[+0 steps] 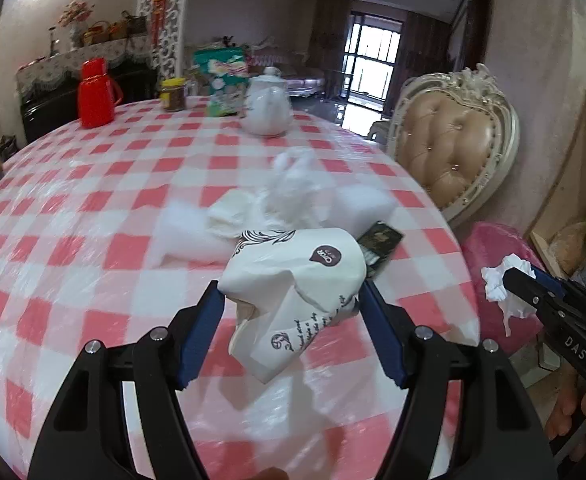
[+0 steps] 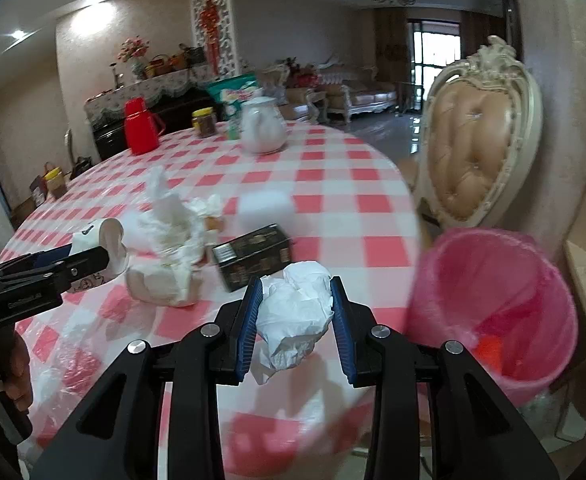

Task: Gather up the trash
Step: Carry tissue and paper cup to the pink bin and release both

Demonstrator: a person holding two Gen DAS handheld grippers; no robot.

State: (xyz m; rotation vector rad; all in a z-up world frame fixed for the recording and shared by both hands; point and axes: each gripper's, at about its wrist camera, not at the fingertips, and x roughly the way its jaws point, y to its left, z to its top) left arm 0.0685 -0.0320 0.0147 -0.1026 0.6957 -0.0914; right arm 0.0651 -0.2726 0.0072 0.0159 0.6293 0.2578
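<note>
both grippers are loaded, and neither load is in the bin yet. the left gripper (image 1: 291,304) has its fingers set fairly wide, pressed on either side of a crumpled paper cup (image 1: 293,280) with dark print, held above the checked surface (image 1: 93,200). the right gripper (image 2: 296,312) has its fingers drawn in on a wad of white tissue (image 2: 297,316), also lifted clear. in the left view that wad sits out past the surface edge, over toward the pink bin (image 2: 493,300).

the bin stands beside the surface, just below its rim, next to a padded chair (image 2: 477,140). it has a pink liner and something red or orange lies at the bottom; what that is i cannot tell, so at most a little seems to have been dropped in.

left on the surface: a heap of white tissues and plastic (image 2: 165,248), a small dark box (image 2: 253,256) lying beside it, and a blurred white block (image 2: 265,204) behind. whether the block counts as trash is unclear. the teapot (image 2: 263,130), red flask (image 2: 139,126) and jar (image 2: 204,121) at the far side look like things that stay.

my judgement: the task is early to middle. two pieces need dropping in the bin, the tissue likely first since it is nearer, then the heap and the box remain to be fetched.
</note>
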